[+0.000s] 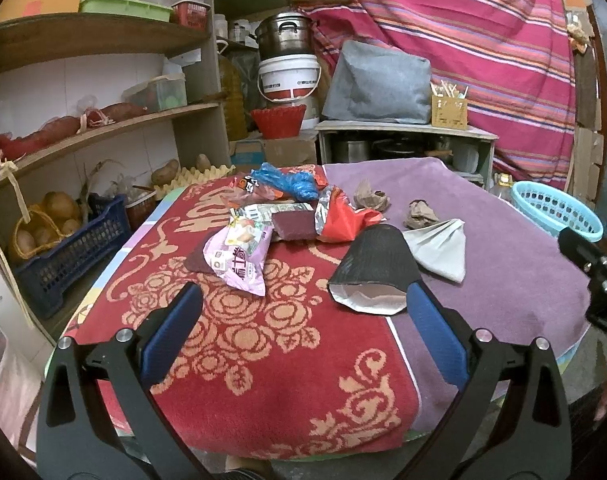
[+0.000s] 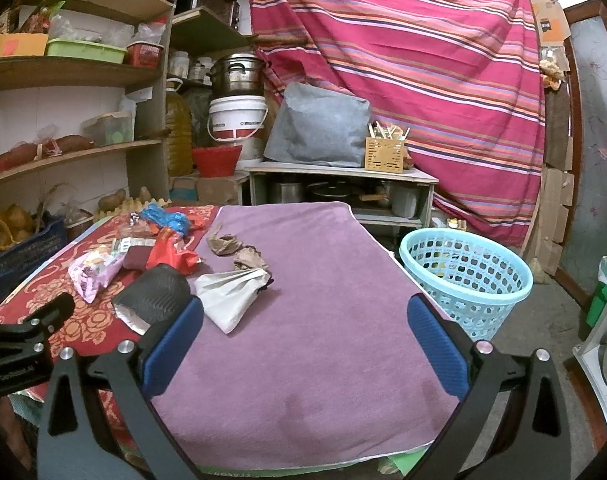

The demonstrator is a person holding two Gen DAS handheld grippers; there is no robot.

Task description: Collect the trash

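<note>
Trash lies on a table covered by a red patterned cloth (image 1: 263,360) and a purple cloth (image 2: 303,320). There is a black pouch (image 1: 375,268) (image 2: 151,292), a grey-white bag (image 1: 439,248) (image 2: 231,296), a pink snack wrapper (image 1: 239,256) (image 2: 93,270), a red foil wrapper (image 1: 339,220) (image 2: 171,254), a blue plastic bag (image 1: 291,182) (image 2: 165,218) and crumpled brown paper (image 1: 371,198) (image 2: 227,244). My left gripper (image 1: 303,316) is open and empty, just short of the black pouch. My right gripper (image 2: 303,320) is open and empty above the purple cloth.
A light blue perforated basket (image 2: 463,276) (image 1: 555,208) stands on the floor right of the table. Wooden shelves (image 1: 103,128) with produce and a blue crate (image 1: 71,256) are on the left. A low cabinet (image 2: 343,184) and striped curtain (image 2: 403,60) are behind.
</note>
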